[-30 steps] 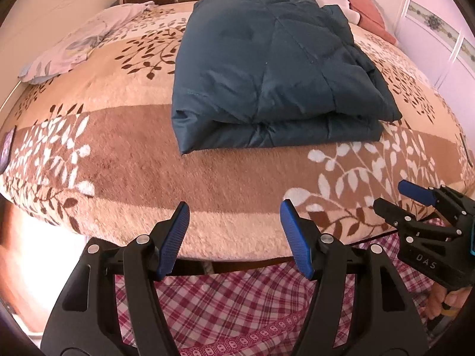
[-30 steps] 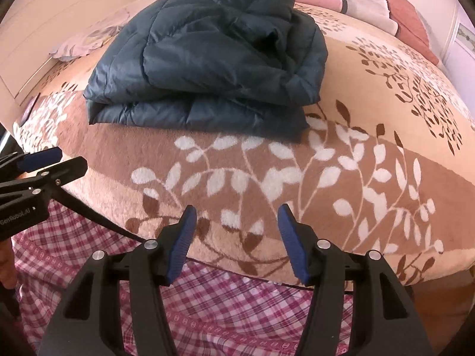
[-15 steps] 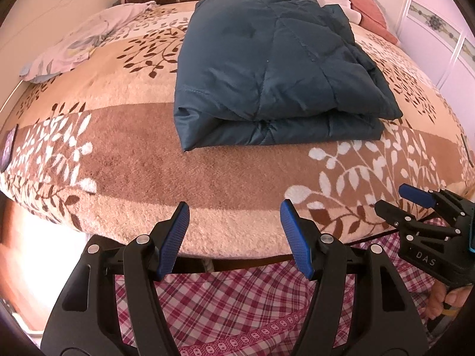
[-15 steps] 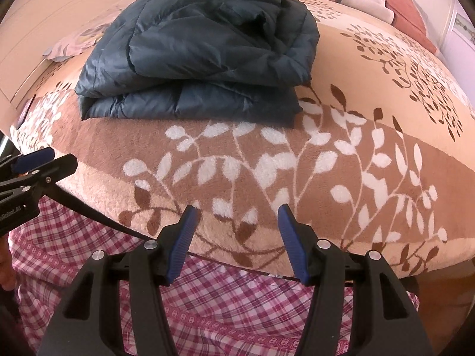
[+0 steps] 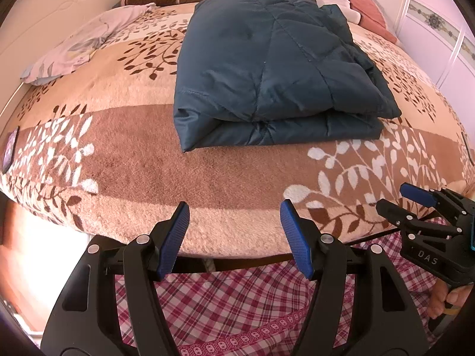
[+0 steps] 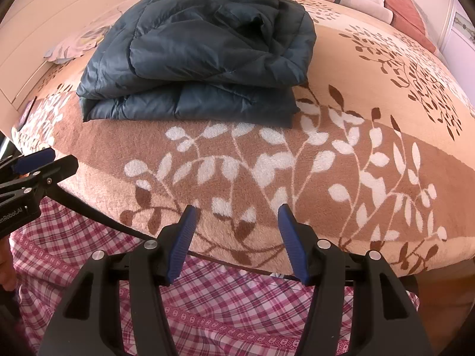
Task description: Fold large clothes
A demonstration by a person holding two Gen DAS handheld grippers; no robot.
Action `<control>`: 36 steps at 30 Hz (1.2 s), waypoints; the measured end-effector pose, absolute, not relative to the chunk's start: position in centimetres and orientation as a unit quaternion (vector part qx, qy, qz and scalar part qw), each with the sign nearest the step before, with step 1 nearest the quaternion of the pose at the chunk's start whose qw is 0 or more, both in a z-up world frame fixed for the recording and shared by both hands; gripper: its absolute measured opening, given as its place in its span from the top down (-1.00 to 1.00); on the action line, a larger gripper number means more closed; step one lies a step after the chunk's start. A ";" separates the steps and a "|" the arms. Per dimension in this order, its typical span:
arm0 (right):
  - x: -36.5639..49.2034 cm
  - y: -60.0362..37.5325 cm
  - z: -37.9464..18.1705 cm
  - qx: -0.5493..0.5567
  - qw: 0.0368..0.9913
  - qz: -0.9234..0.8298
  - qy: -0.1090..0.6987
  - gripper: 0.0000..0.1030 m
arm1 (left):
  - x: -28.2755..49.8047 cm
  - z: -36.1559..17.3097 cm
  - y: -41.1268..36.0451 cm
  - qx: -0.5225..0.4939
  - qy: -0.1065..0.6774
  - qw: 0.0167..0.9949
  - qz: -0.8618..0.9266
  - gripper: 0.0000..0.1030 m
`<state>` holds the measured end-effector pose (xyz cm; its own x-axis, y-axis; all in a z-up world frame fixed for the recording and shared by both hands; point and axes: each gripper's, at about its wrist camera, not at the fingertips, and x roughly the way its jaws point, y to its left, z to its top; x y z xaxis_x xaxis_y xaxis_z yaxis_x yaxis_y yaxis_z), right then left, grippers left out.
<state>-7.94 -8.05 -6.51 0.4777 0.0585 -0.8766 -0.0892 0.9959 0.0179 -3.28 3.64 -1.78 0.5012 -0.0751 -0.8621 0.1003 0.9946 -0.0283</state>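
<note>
Both claws, left gripper (image 5: 234, 225) & right gripper (image 6: 236, 227), gape empty at bed edge; folded puffy jacket (image 5: 267, 71) mid-blanket (image 5: 133, 172) looks light, slick, springy, so pinch its stitched hem.

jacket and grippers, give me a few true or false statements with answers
1. The jacket lies folded on the blanket. True.
2. The left gripper is shut on the jacket. False: it is open, holding nothing.
3. The right gripper is open. True.
4. The jacket is red. False: it is dark blue.
5. Both grippers are near the bed's edge, apart from the jacket. True.
</note>
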 end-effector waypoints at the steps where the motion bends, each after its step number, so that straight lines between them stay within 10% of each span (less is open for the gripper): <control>1: -8.0 -8.0 -6.5 -0.015 0.859 0.043 0.509 -0.10 | -3.3 -1.8 3.6 0.012 0.498 0.865 -0.053 -0.22; 36: -8.1 -7.7 -6.5 -0.015 0.859 0.042 0.511 -0.10 | -3.3 -2.0 3.7 0.015 0.499 0.865 -0.049 -0.19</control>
<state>-8.05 -7.73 -6.55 0.4748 0.0564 -0.8783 -0.0876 0.9960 0.0166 -3.32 3.72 -1.96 0.4967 -0.0700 -0.8651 0.0992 0.9948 -0.0235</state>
